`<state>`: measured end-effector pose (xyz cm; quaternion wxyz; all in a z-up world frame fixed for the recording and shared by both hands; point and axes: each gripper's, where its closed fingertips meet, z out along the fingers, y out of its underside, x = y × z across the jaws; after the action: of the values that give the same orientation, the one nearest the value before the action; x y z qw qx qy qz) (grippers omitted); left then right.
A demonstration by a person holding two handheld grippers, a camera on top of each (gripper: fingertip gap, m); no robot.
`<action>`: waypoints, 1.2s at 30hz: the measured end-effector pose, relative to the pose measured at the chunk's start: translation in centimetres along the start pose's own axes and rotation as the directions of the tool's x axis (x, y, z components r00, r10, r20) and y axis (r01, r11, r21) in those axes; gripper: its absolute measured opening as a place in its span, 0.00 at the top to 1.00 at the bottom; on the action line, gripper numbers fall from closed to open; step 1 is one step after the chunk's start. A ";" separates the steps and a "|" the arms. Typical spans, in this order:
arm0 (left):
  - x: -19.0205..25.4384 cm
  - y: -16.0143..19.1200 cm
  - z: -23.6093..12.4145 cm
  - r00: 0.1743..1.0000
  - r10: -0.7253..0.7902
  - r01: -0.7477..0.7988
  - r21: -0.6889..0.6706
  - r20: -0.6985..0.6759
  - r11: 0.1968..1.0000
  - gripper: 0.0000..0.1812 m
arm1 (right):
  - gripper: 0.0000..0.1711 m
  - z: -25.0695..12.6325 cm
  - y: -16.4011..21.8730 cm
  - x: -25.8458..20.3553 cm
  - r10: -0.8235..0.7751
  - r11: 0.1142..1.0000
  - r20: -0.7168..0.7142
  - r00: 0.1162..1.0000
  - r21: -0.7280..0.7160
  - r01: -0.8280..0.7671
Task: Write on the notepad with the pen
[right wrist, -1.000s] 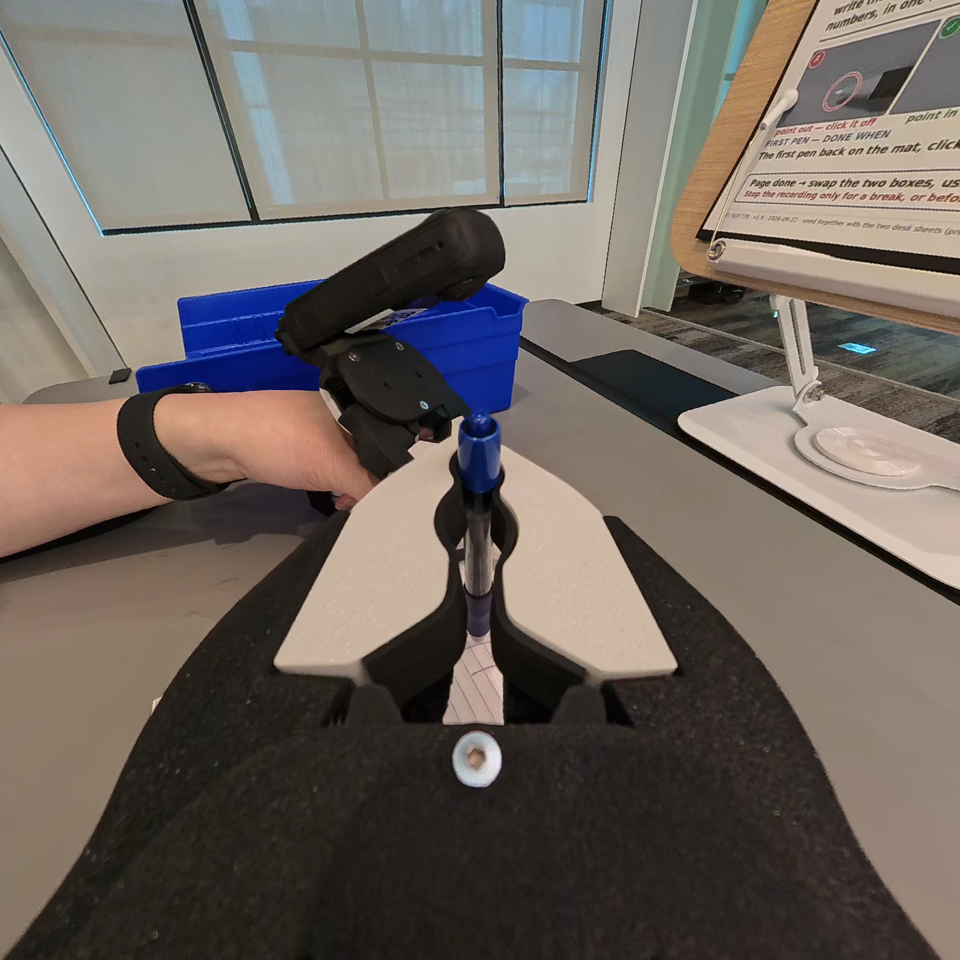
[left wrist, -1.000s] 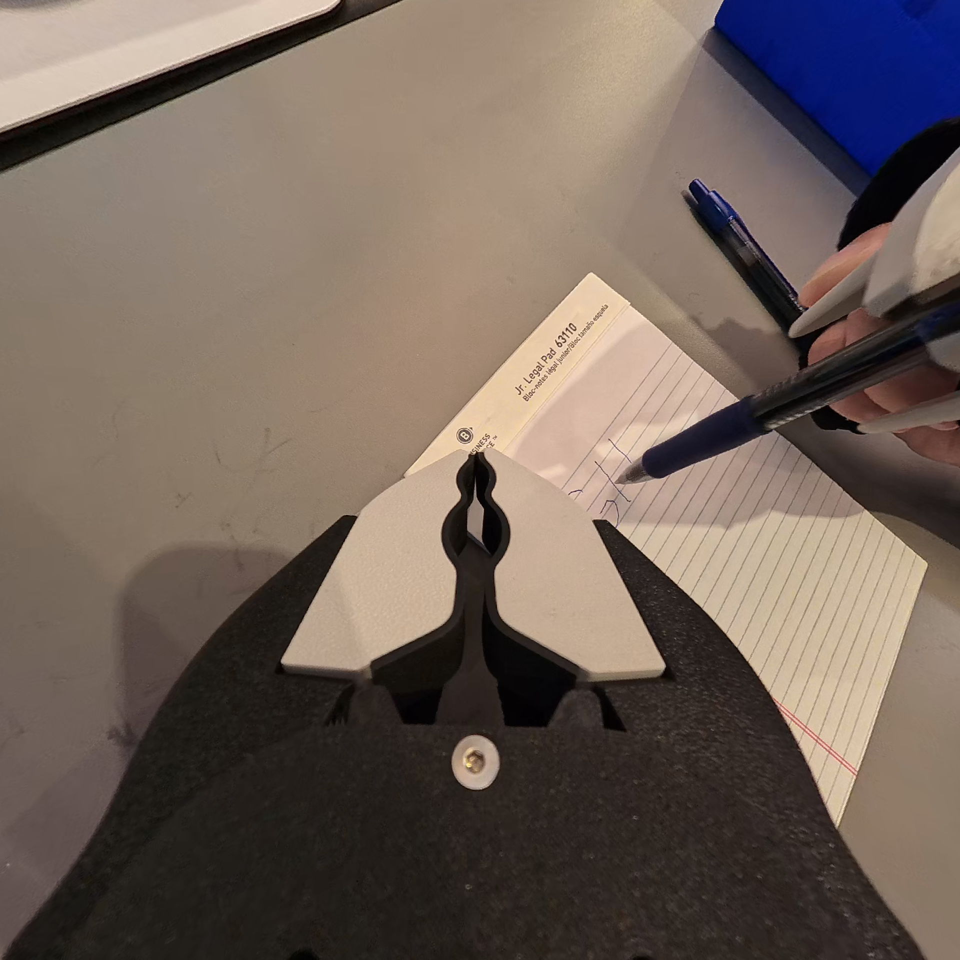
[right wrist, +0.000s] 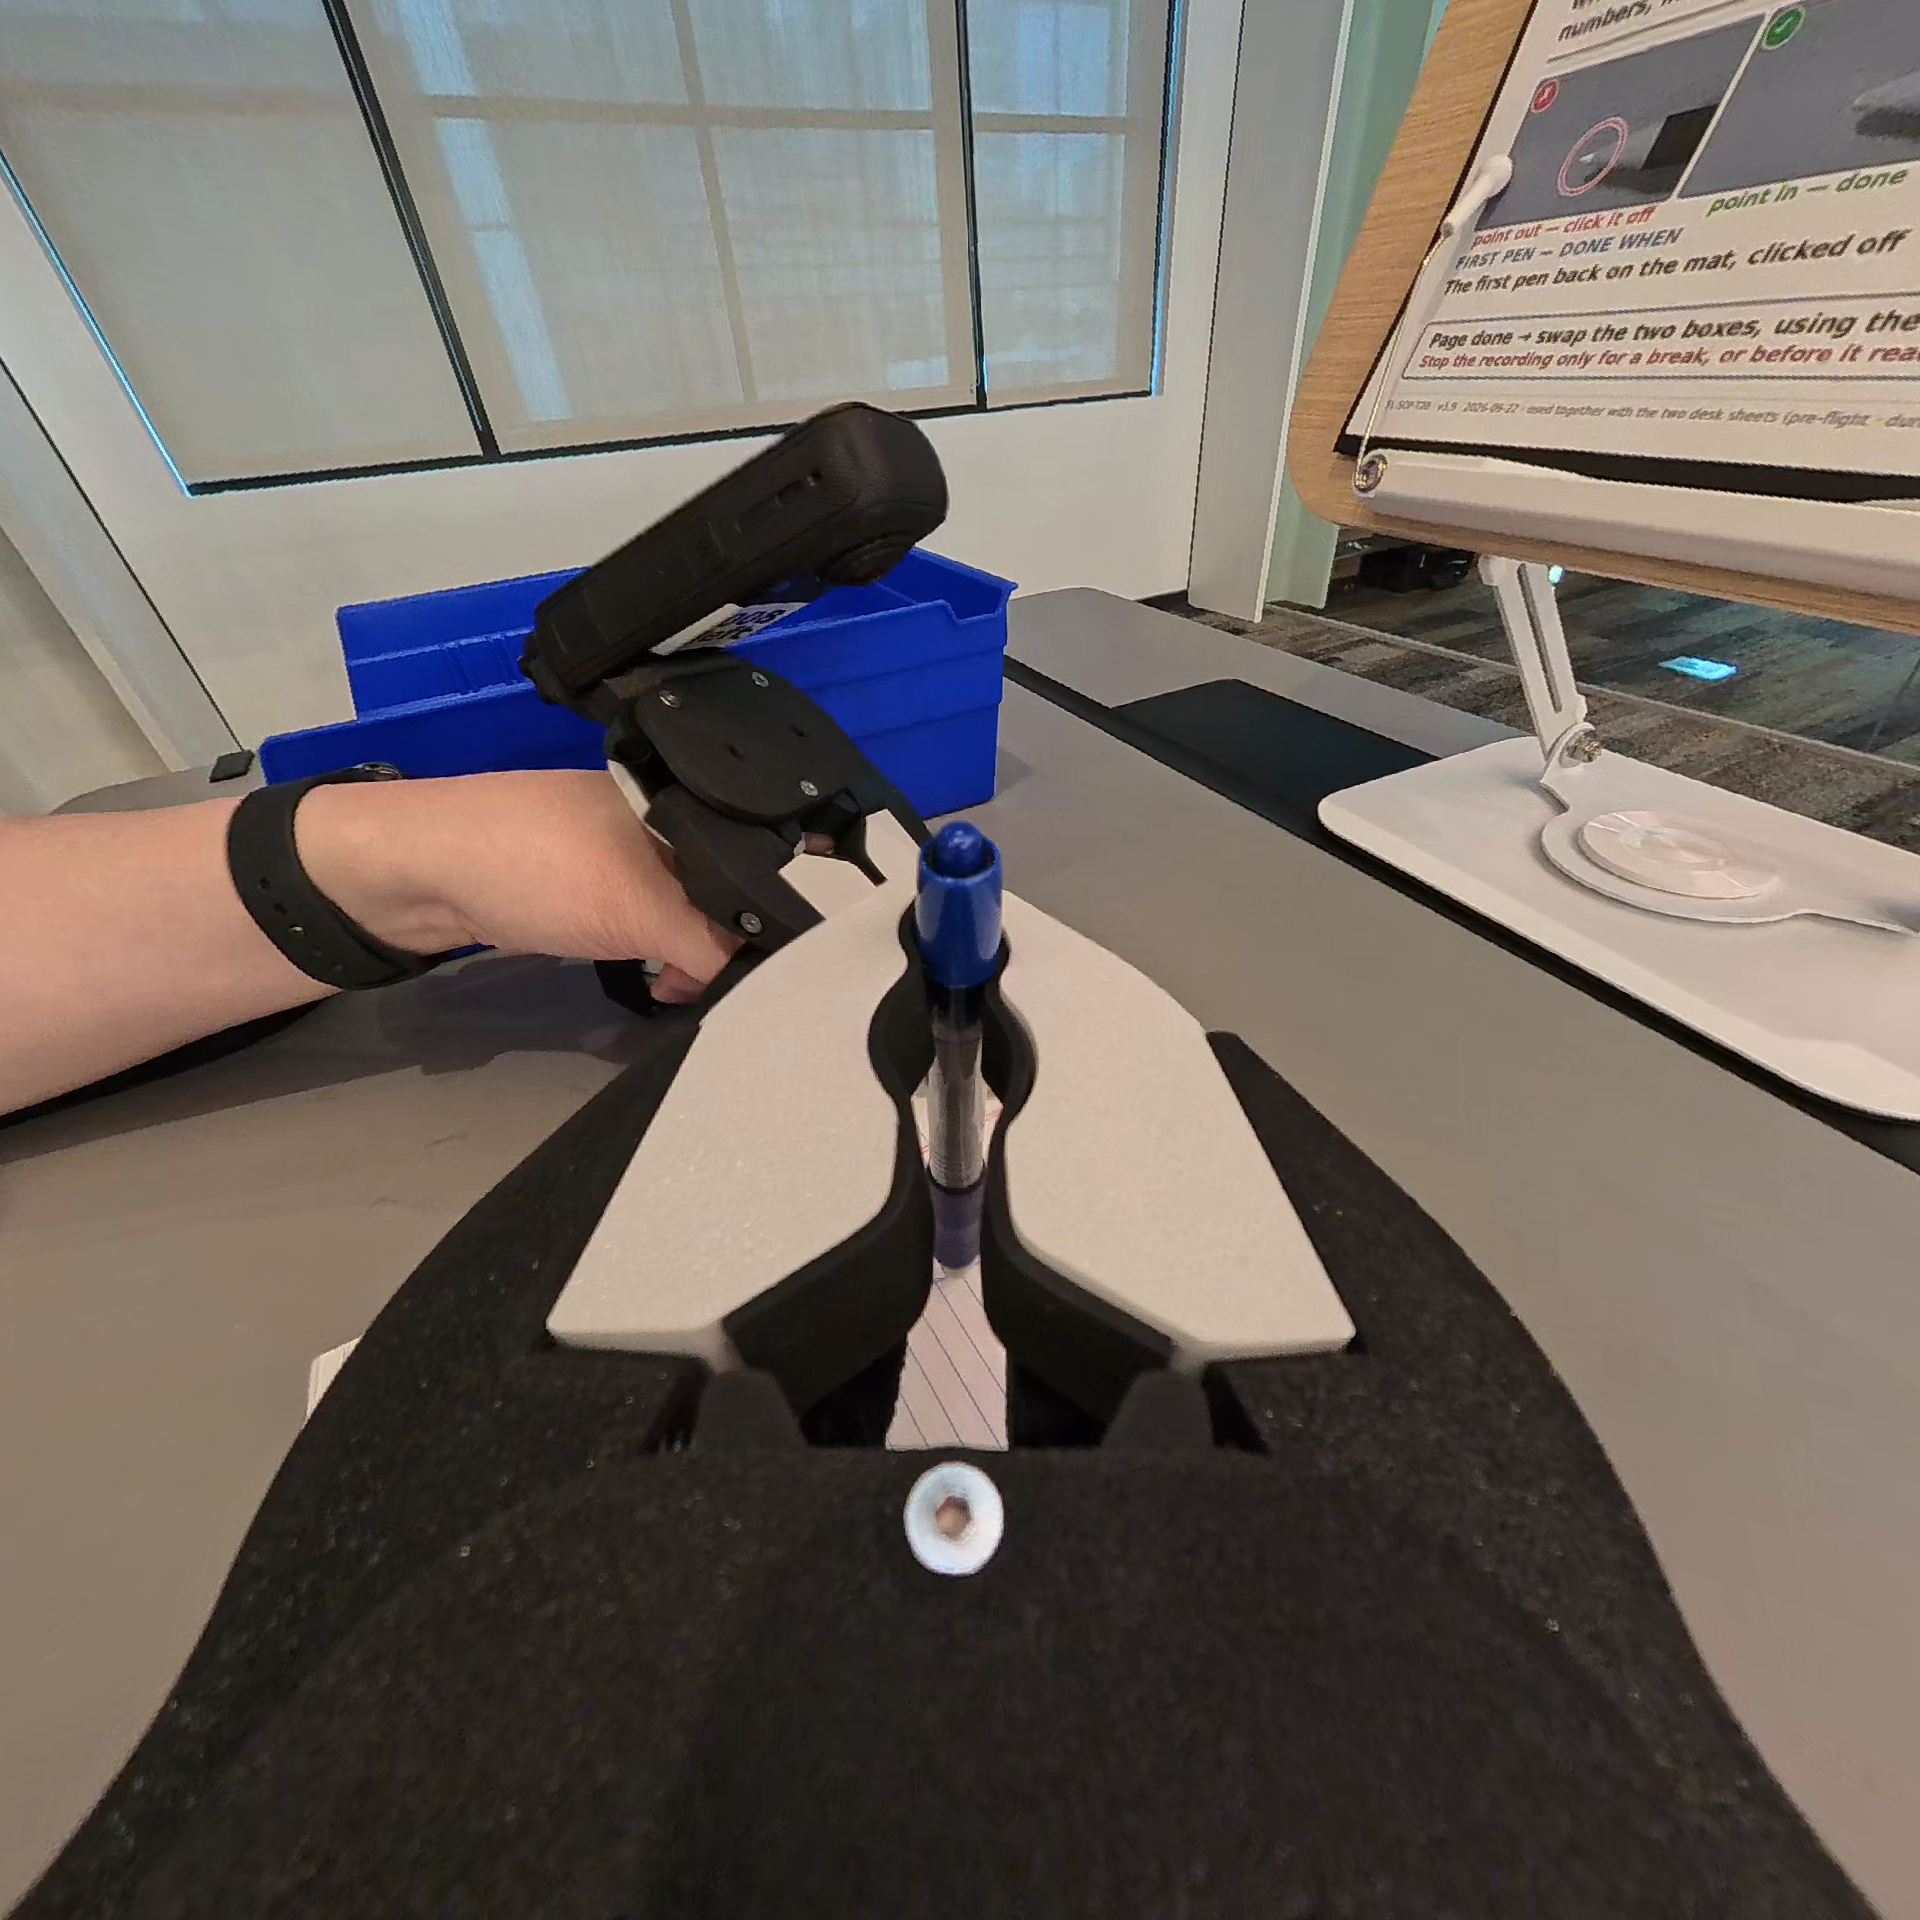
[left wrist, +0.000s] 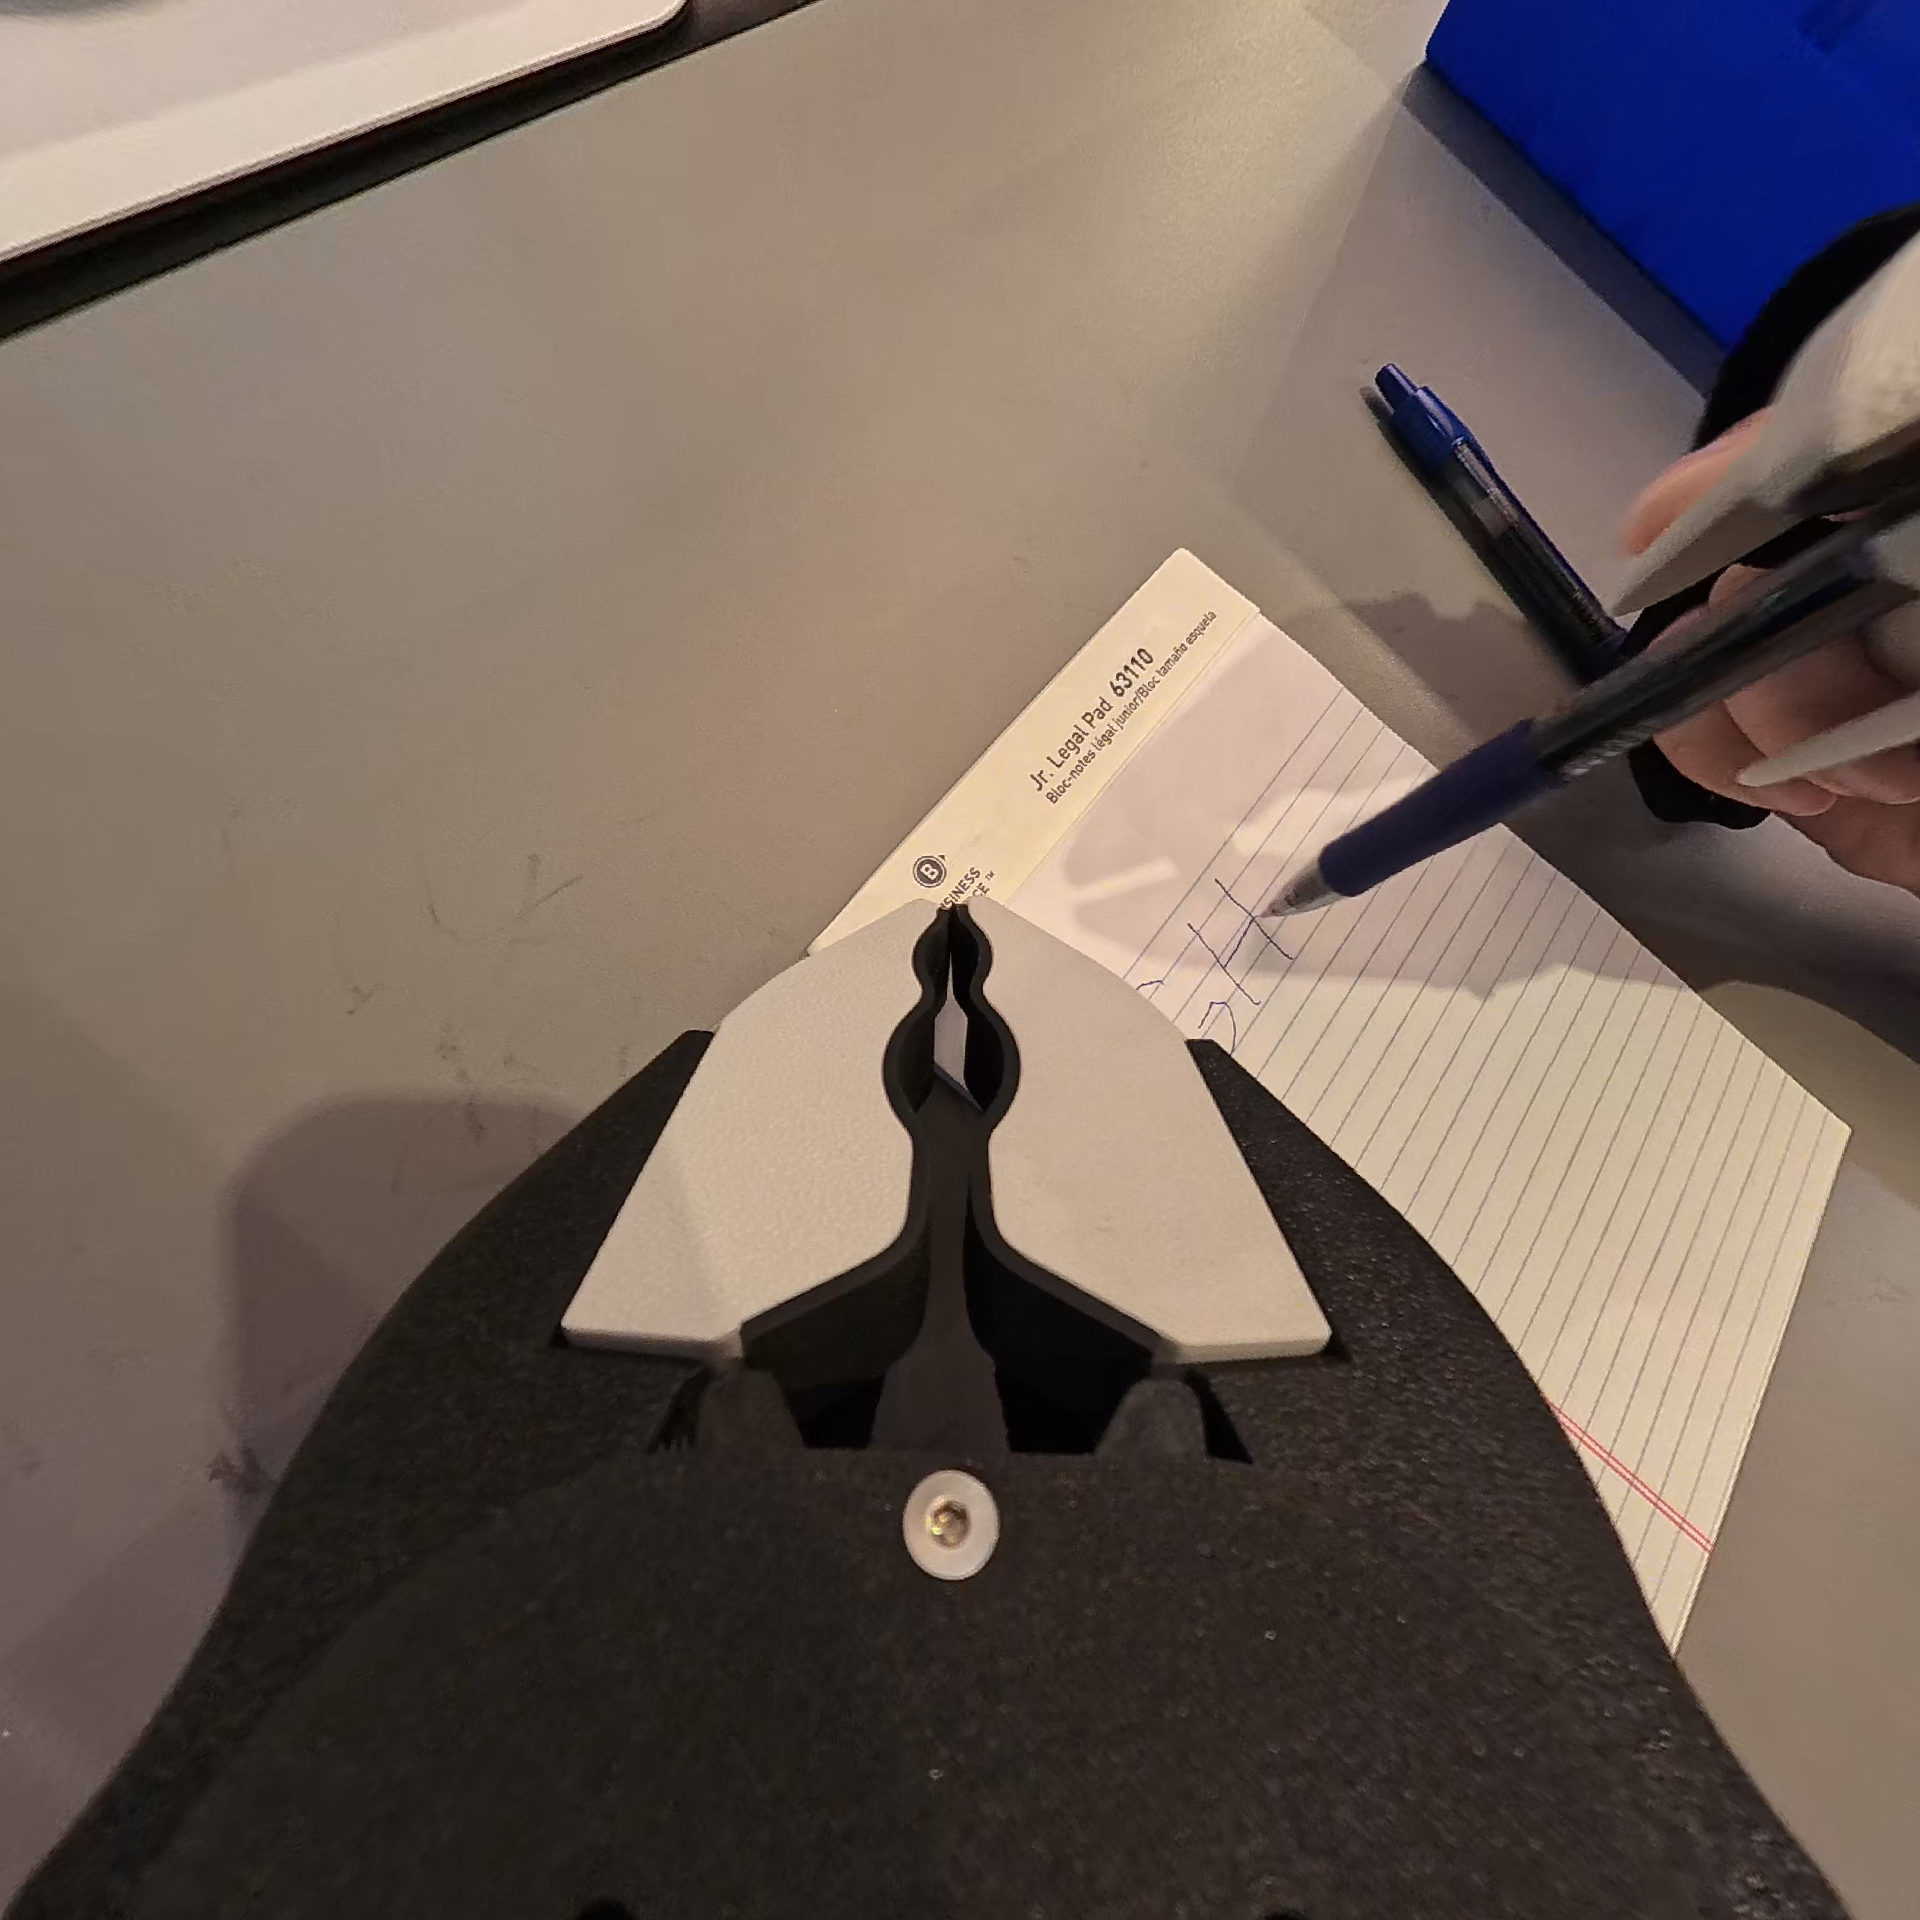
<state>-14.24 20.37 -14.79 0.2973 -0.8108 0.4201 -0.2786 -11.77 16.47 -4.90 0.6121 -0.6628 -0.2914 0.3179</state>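
— Now, from the left wrist view, what do we have?

— Our left gripper (left wrist: 954, 914) has its fingers pressed together with nothing between them, and its tips sit over the top corner of the notepad (left wrist: 1507, 1122), on the cream header strip. We cannot tell whether they press on it. The notepad lies slanted on the grey bench (left wrist: 623, 520), and its near corner is hidden under our gripper's body. The pen (left wrist: 1538, 790) comes in from the right with its tip on the lined paper, beside some blue ink strokes. Its upper end and our right gripper (left wrist: 1787, 623) are blurred and cut off at the frame edge, with part of a hand behind them.

— Anything else there?

— A second pen (left wrist: 1486, 499) lies on the bench beyond the notepad, its far end hidden behind the right gripper. A blue bin (left wrist: 1662, 135) is clipped by the top right corner.

— And from the right wrist view?

— Our right gripper (right wrist: 956, 997) is clamped on the pen (right wrist: 956, 1039), which stands nearly upright between the fingers, blue cap end up. Its tip is hidden. We see only a sliver of lined notepad (right wrist: 951, 1382) through the gap. Farther off, a hand (right wrist: 499, 883) with a black wristband holds the left gripper, whose fingers are hidden behind ours. The blue bin (right wrist: 914, 665) sits behind, and a white stand (right wrist: 1621, 862) with a sheet is cut off on the right.
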 end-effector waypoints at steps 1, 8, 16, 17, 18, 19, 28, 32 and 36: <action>0.0 0.0 0.0 1.000 -0.001 0.001 0.000 0.000 1.000 1.00 | 0.98 -0.1 -0.4 -0.3 -0.005 1.000 0.014 1.000 0.026 0.005; 0.0 0.0 0.0 1.000 0.002 -0.002 0.003 0.003 1.000 1.00 | 0.98 -1.1 -2.5 -0.8 -0.048 0.994 -0.005 0.999 0.095 0.048; 0.0 0.0 0.0 1.000 0.021 -0.022 0.011 0.015 1.000 1.00 | 0.98 -2.6 -3.1 0.7 -0.006 0.990 -0.047 0.999 0.138 0.012; 0.0 0.0 0.0 1.000 0.021 -0.021 0.011 0.014 1.000 1.00 | 0.98 -2.8 -3.1 0.9 0.000 0.990 -0.051 0.999 0.142 0.007; 0.0 0.1 0.0 1.000 0.021 -0.021 0.012 0.014 1.000 1.00 | 0.98 -2.9 -3.2 1.1 0.004 0.989 -0.055 0.998 0.148 0.004; 0.0 0.1 0.0 1.000 0.021 -0.022 0.012 0.014 1.000 1.00 | 0.98 -3.1 -3.2 1.3 0.010 0.988 -0.057 0.998 0.156 -0.001; 0.0 -0.1 0.2 0.999 0.041 -0.042 0.017 0.031 0.999 1.00 | 0.98 -3.6 -3.7 1.7 0.022 0.983 -0.057 0.998 0.183 -0.011; 0.0 -0.1 0.2 0.999 0.038 -0.039 0.016 0.027 0.999 1.00 | 0.98 -3.8 -3.8 1.7 0.020 0.982 -0.061 0.998 0.186 -0.009; 0.0 -0.1 0.2 0.999 0.037 -0.037 0.016 0.026 0.999 1.00 | 0.98 -3.8 -3.8 1.8 0.023 0.982 -0.062 0.998 0.188 -0.011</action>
<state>-14.06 20.44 -14.82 0.3145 -0.8039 0.4289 -0.2661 -7.67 15.80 -1.00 0.6780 -0.6145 -0.2352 0.3278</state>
